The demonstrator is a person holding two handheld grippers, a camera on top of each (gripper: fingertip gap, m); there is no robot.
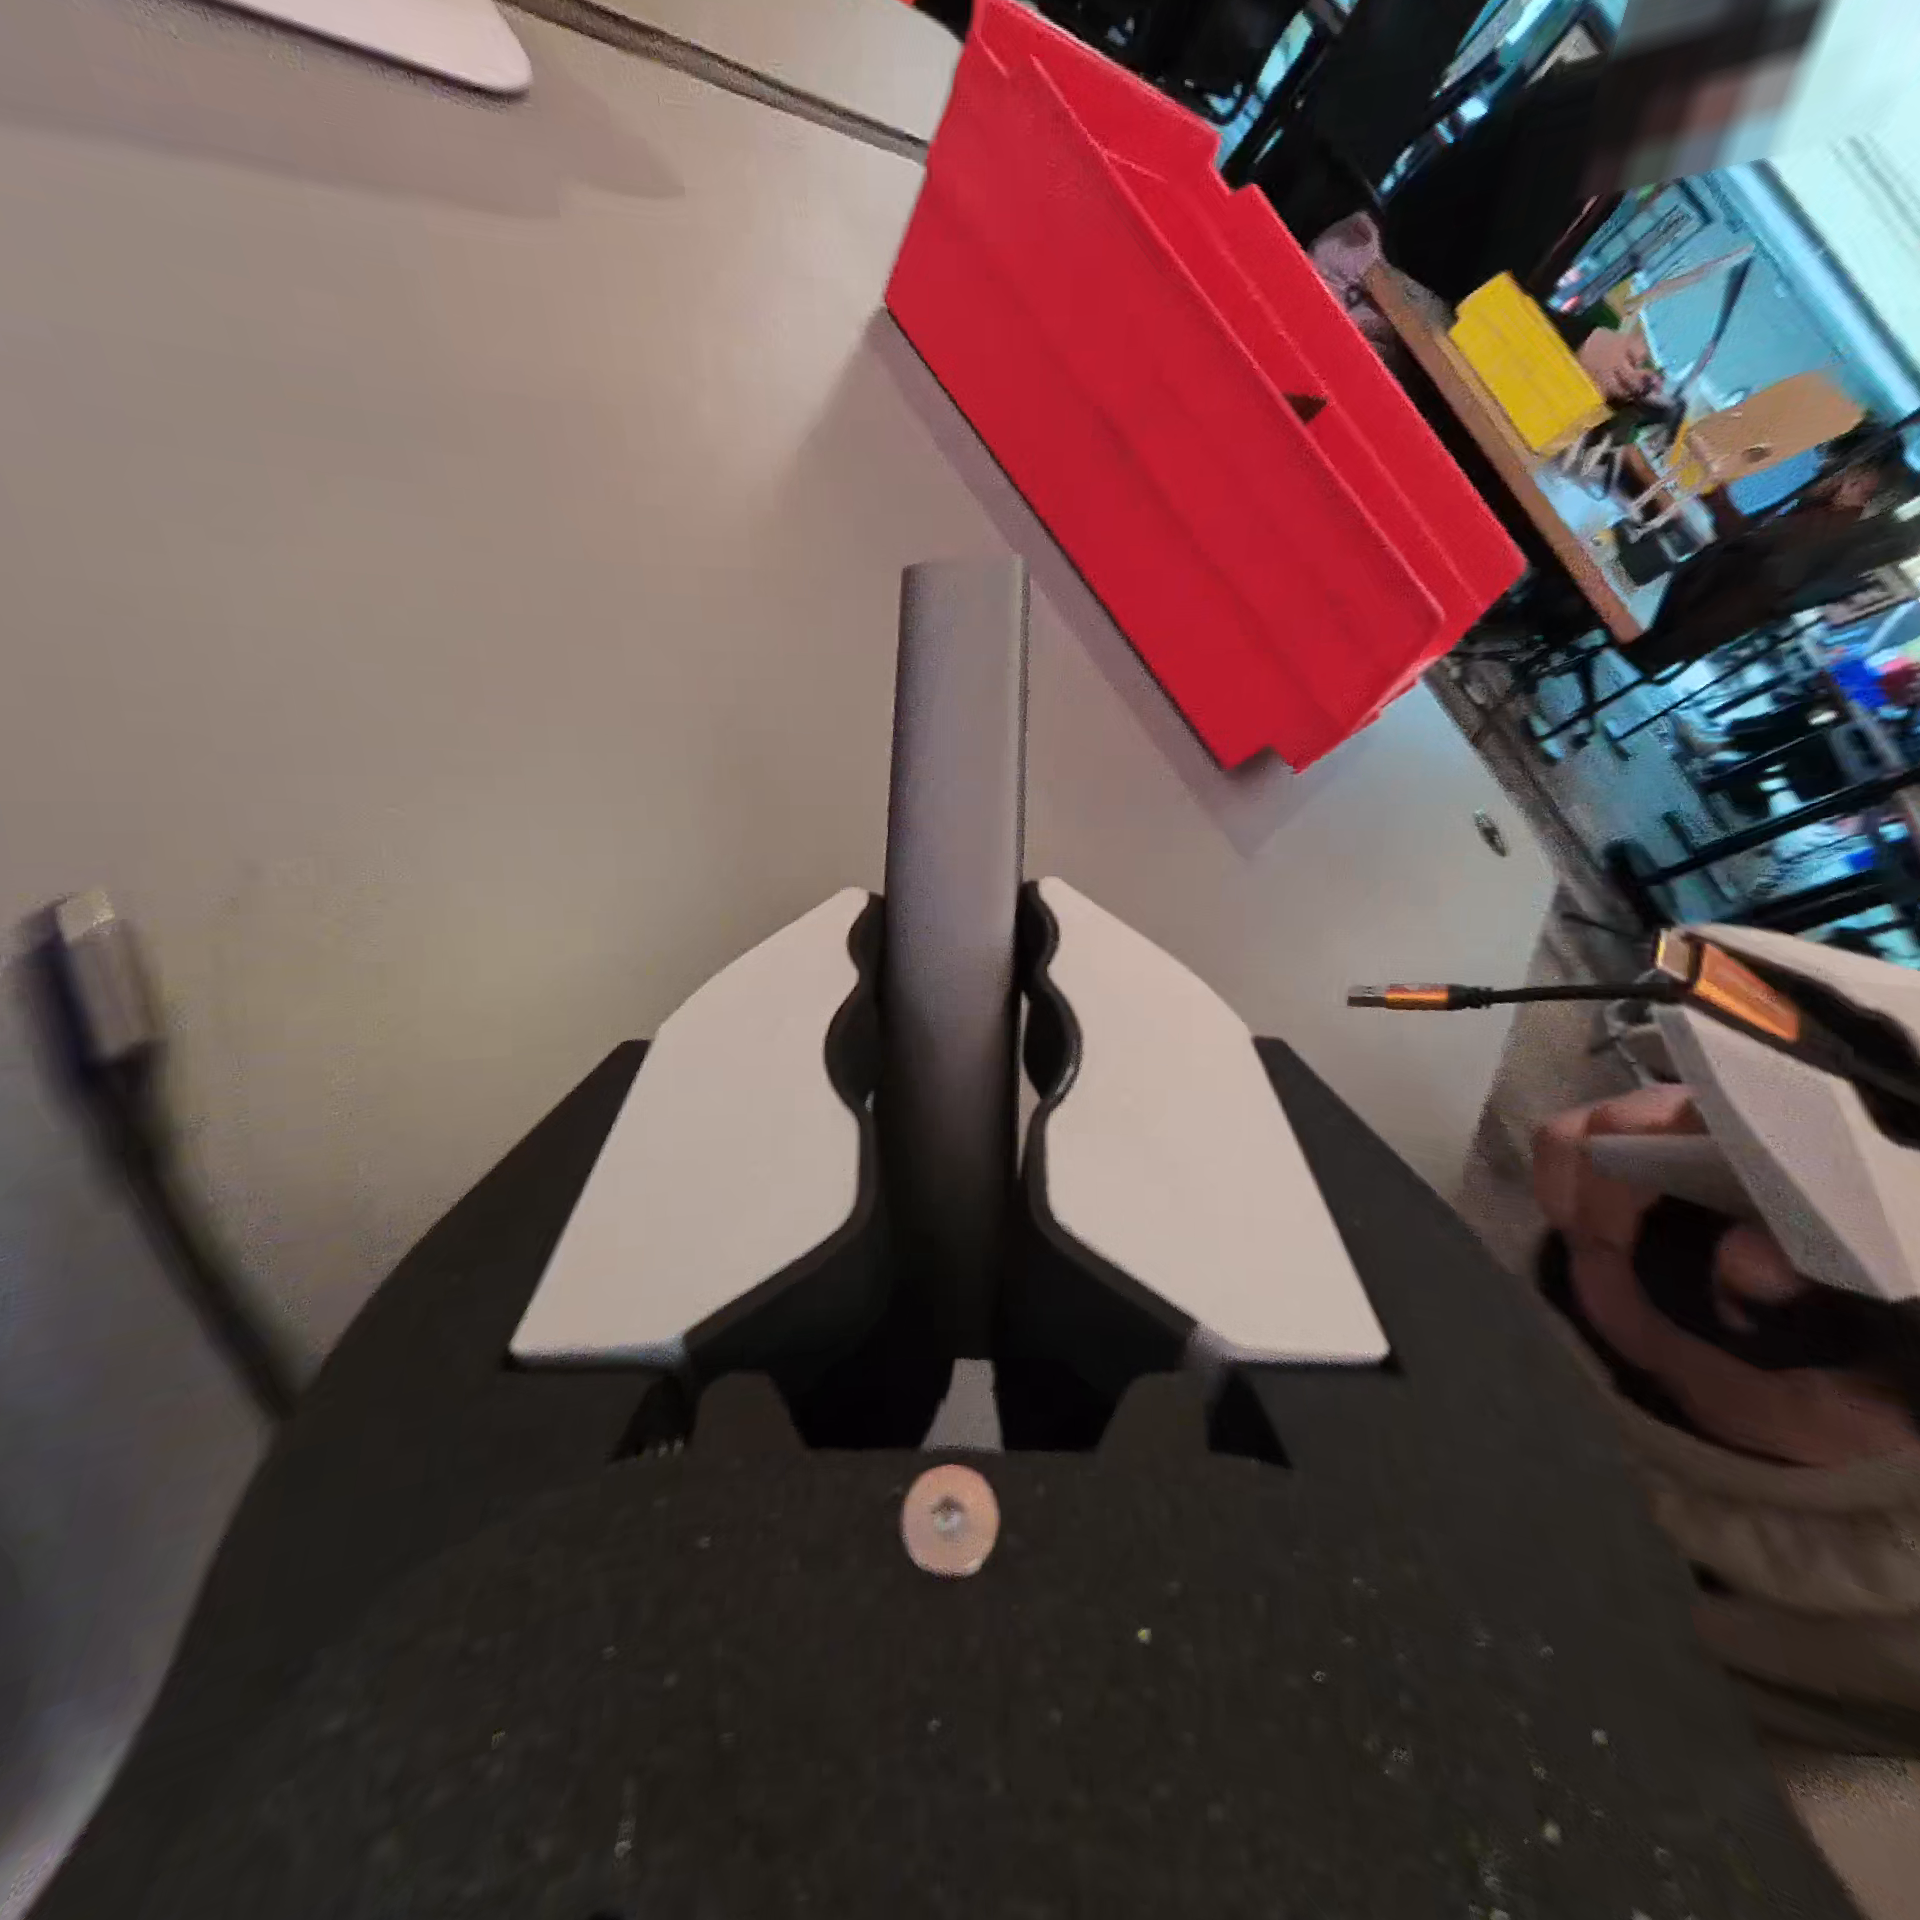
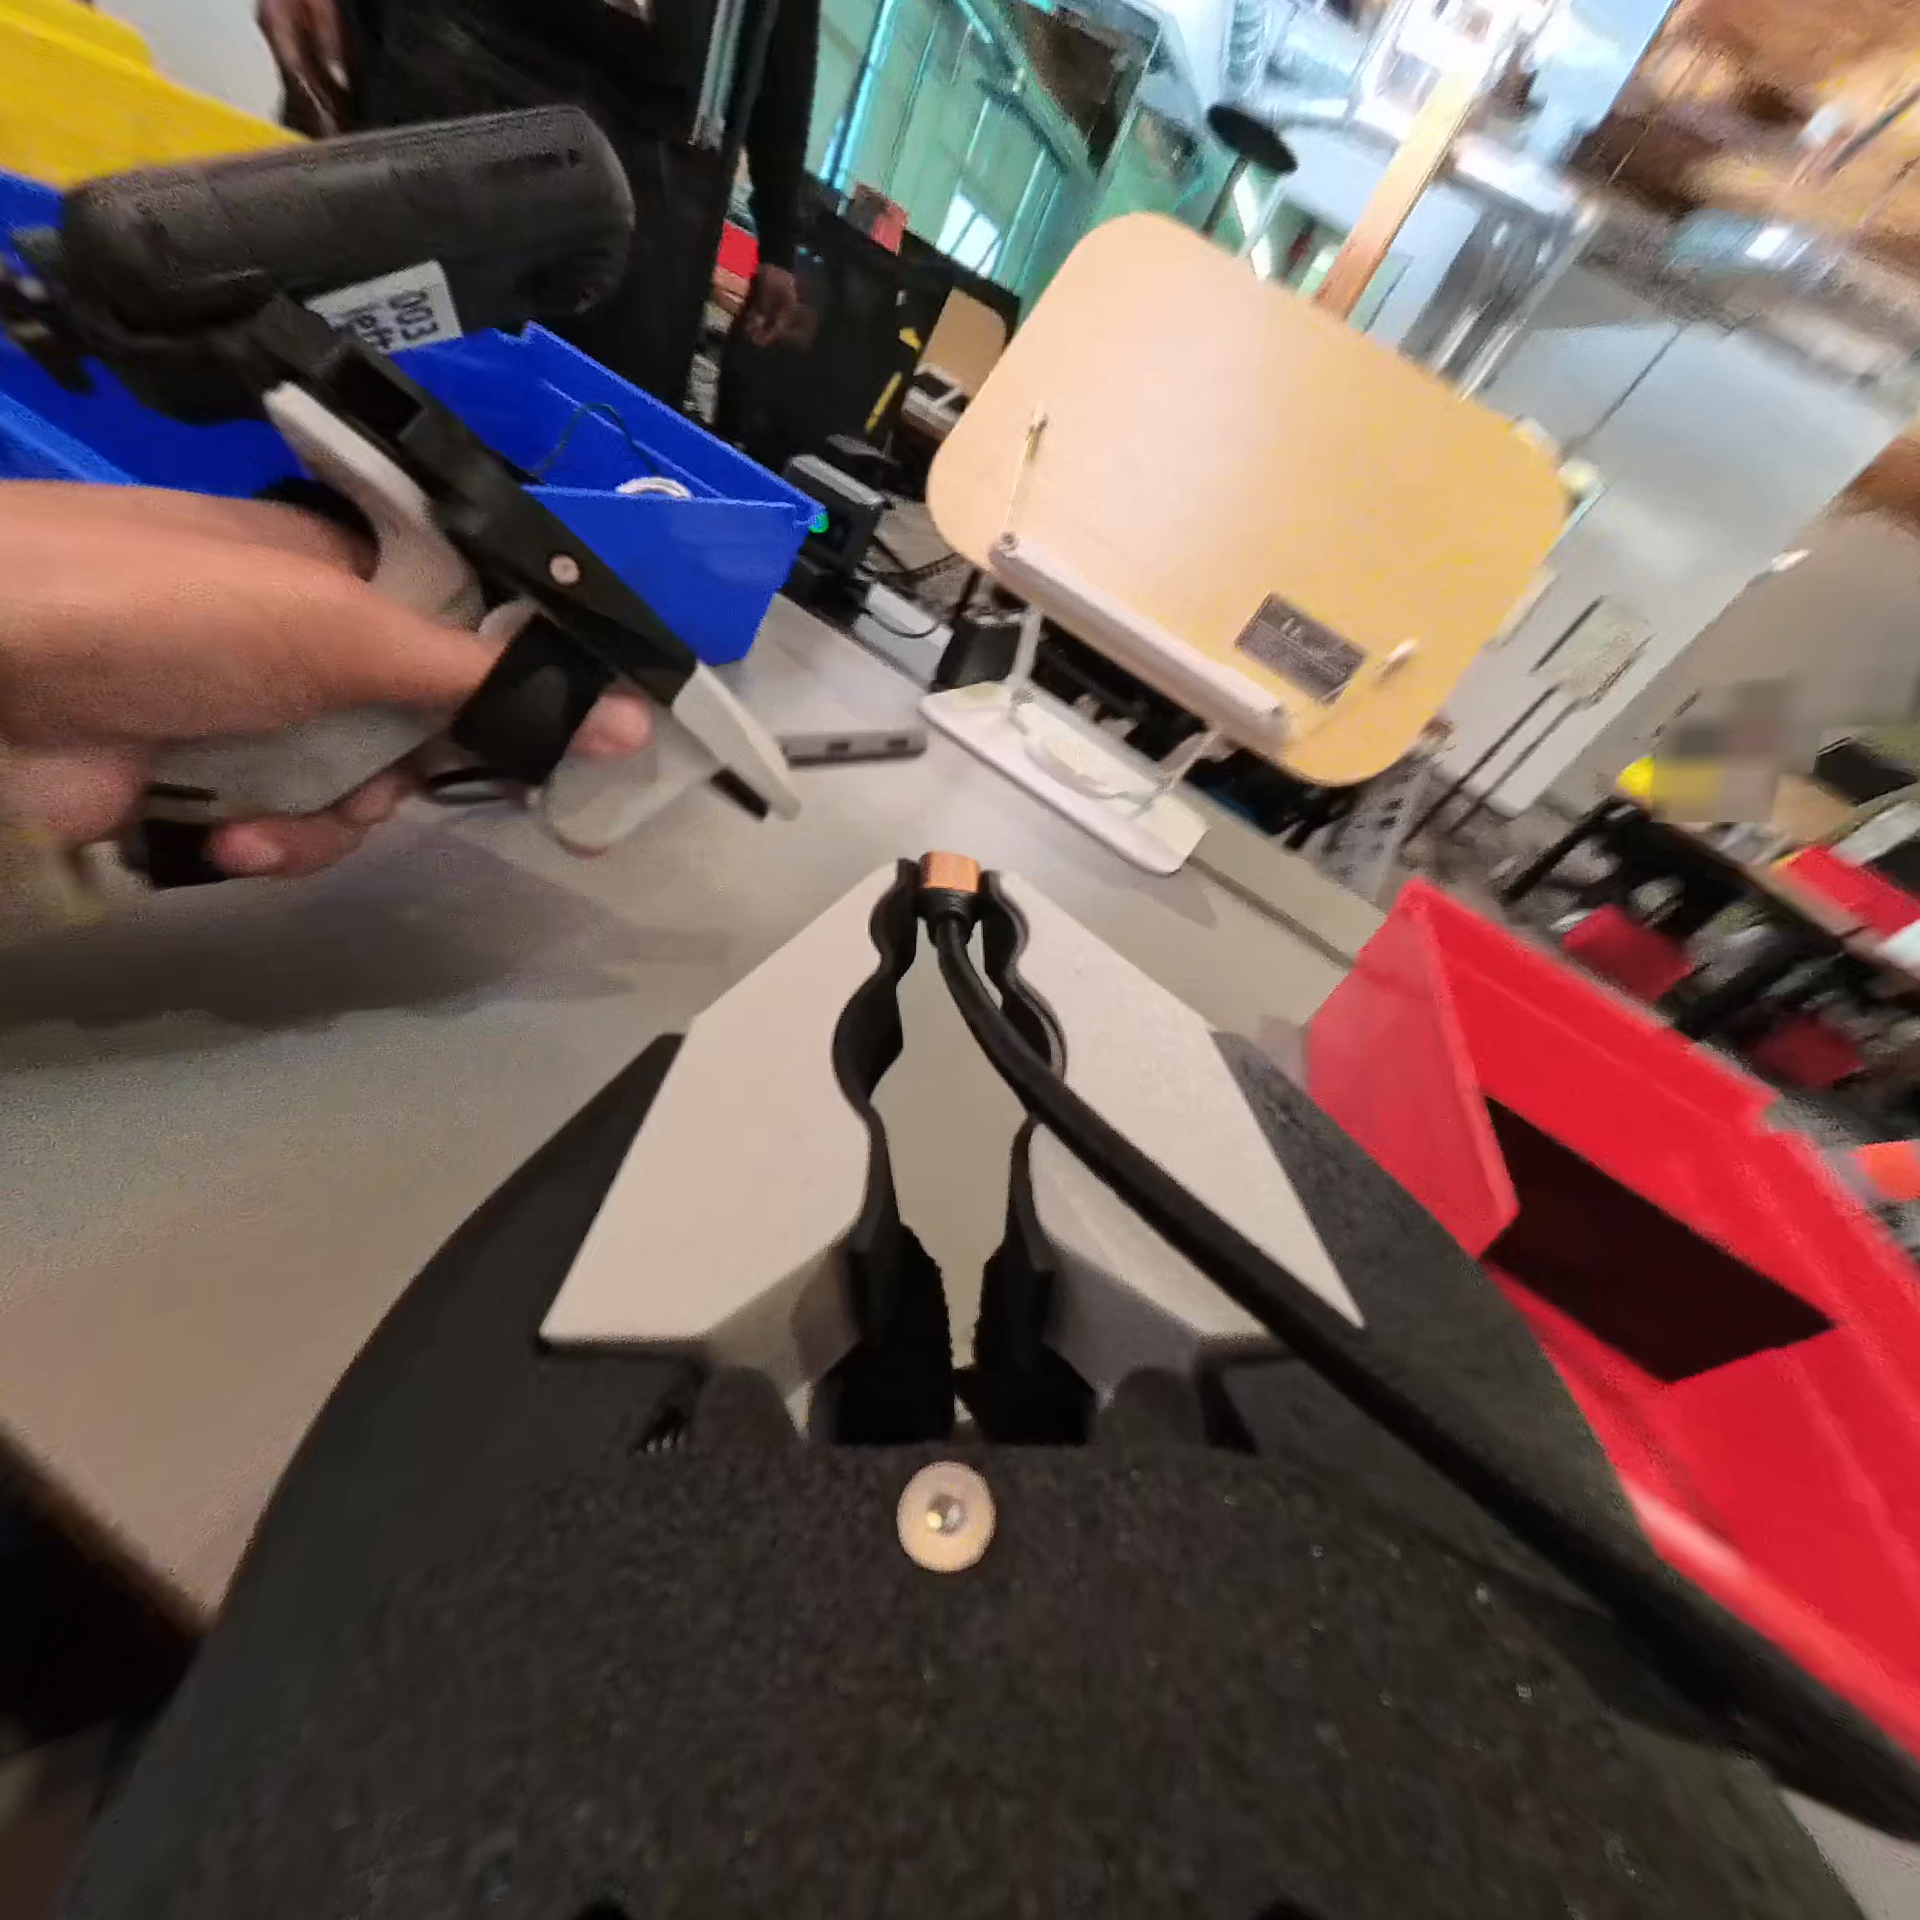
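My left gripper (image 1: 951, 904) is shut on a flat dark-grey slab-like device (image 1: 961, 748), which sticks out forward above the pale table (image 1: 416, 520). The same gripper (image 2: 748, 769) shows in the right wrist view, held by a hand, with the grey device (image 2: 857, 736) at its tips. My right gripper (image 2: 948, 894) is shut on the orange connector (image 2: 948, 871) of a black cable (image 2: 1143, 1164) that trails back to the lower right. In the left wrist view this gripper (image 1: 1683, 966) is at the right edge, and a second orange plug (image 1: 1392, 997) points toward the left gripper.
A red bin (image 1: 1164, 416) (image 2: 1621, 1195) stands on the table ahead. A blue bin (image 2: 644, 520) and a yellow bin (image 2: 94, 94) stand behind the left gripper. A wooden book stand (image 2: 1247, 488) stands on a white base. A grey plug on a cable (image 1: 104, 977) lies at the left. A person stands behind the table. The grippers' ends are close to 12 centimeters from one another.
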